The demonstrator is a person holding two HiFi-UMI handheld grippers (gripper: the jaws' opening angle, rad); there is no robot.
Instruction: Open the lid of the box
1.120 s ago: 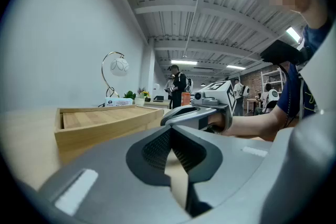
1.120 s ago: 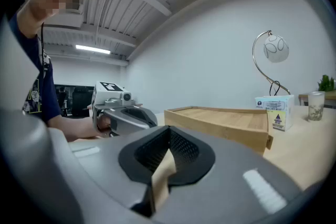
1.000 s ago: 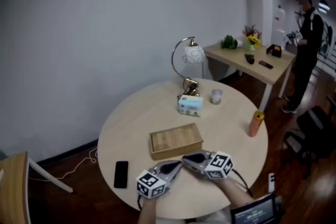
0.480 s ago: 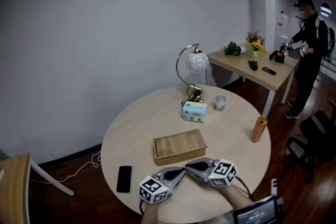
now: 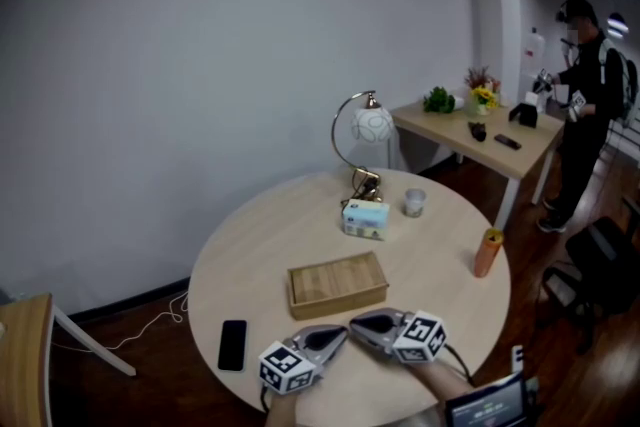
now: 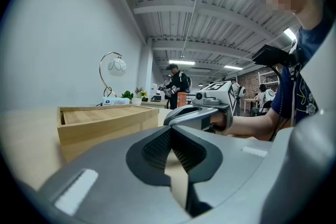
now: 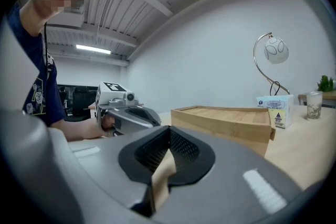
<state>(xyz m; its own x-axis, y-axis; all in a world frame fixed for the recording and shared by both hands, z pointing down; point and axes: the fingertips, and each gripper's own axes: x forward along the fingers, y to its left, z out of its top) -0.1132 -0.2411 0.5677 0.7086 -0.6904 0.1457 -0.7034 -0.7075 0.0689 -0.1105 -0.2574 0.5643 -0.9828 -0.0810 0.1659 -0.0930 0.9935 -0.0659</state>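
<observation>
**Item:** box (image 5: 336, 284). Wooden, flat, rectangular, lid down.

**Location:** on the round table (image 5: 250, 245), about mid-table, on the person's side of centre.

**Long axis:** across the head view, left to right, with the right end turned a little farther away. A long side faces the person. Hinge side cannot be told (a small tab shows at one end in the right gripper view, purpose unclear).

**Left gripper** (image 5: 340, 333): jaws together, nothing between them. It sits on the near side of the box, apart from it.

**Right gripper** (image 5: 356, 323): jaws together, empty. It is also on the near side of the box, tip close to the left gripper's tip, not touching the box.

**Around the box:**
- phone (image 5: 232, 345), to its left and nearer the person
- tissue pack (image 5: 365, 218), lamp (image 5: 368, 130) and cup (image 5: 413, 203), beyond it
- can (image 5: 487, 253), to its right, well apart

**Step in hand (judged):** approach; lid untouched.

**To do it well:**
- Part one gripper's jaws before reaching in.
- Find the lid's seam on the near long side.
- Take the lip near its middle so it rises evenly.
- Steady the base with the other gripper, since a light box may slide or tip.
- Swing the lid about its far edge, if the hinge proves to be there.
</observation>
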